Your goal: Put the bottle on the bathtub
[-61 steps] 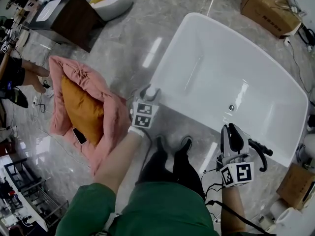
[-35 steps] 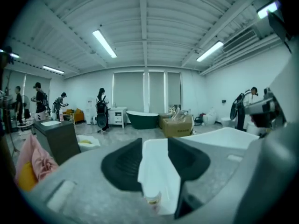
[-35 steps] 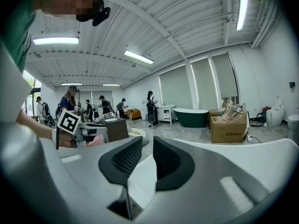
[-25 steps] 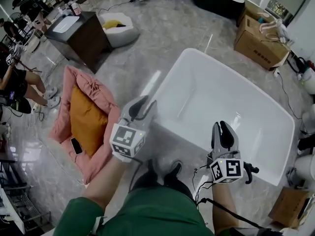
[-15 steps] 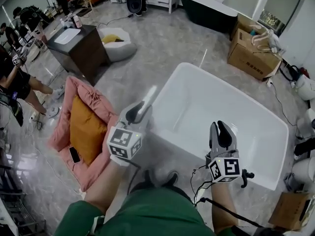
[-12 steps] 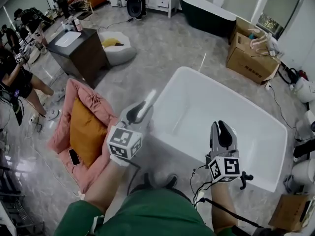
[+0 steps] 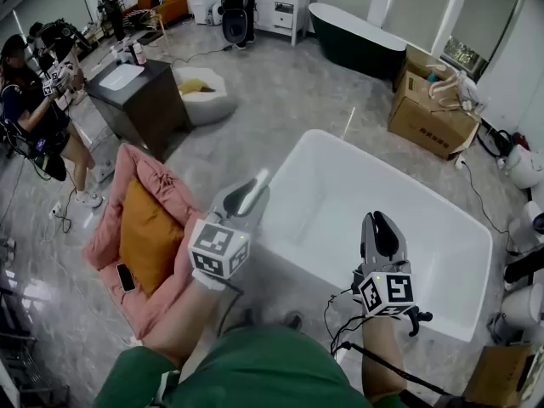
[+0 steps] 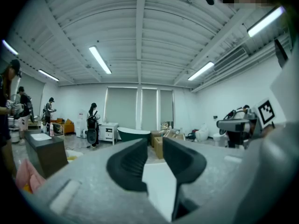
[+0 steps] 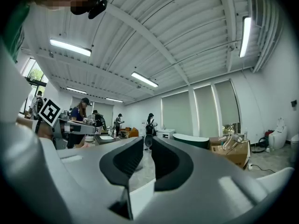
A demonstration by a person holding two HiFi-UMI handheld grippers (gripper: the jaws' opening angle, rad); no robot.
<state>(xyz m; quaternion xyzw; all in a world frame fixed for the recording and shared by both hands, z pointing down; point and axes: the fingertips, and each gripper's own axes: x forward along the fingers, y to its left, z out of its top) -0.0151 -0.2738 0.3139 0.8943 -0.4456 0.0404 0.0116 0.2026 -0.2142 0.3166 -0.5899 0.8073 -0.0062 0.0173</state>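
Head view, counts: 2 claws, 1 white tub, 1 dark tub, 3 cardboard boxes, 1 pink bed, 1 phone.

Left claw (image 7: pixel 252 195): lower centre of frame, over the near left corner of the white tub (image 7: pixel 408 202). Its own view shows the two dark ribbed pads drawn together with nothing between them. Grey body, one marker cube at the rear.

Right claw (image 7: pixel 380 221): lower right, over the tub's near rim. Pads together, nothing held. One marker cube, and a black cable trailing from it.

White tub: glossy, a rounded rectangle lying diagonally across centre right, with its inside bare where it shows.

Bottle: not made out in any view.

Dark tub (image 7: pixel 357 36): oval, top centre.

Boxes: two at upper right (image 7: pixel 429 113), one at the lower right corner.

Pink bed (image 7: pixel 161 185): soft and rumpled, on the floor at left. It holds one orange pillow (image 7: pixel 144 236), and the phone (image 7: pixel 125 276) lies at its edge.

Floor (image 7: pixel 280 100): polished grey marble that reflects the lights.
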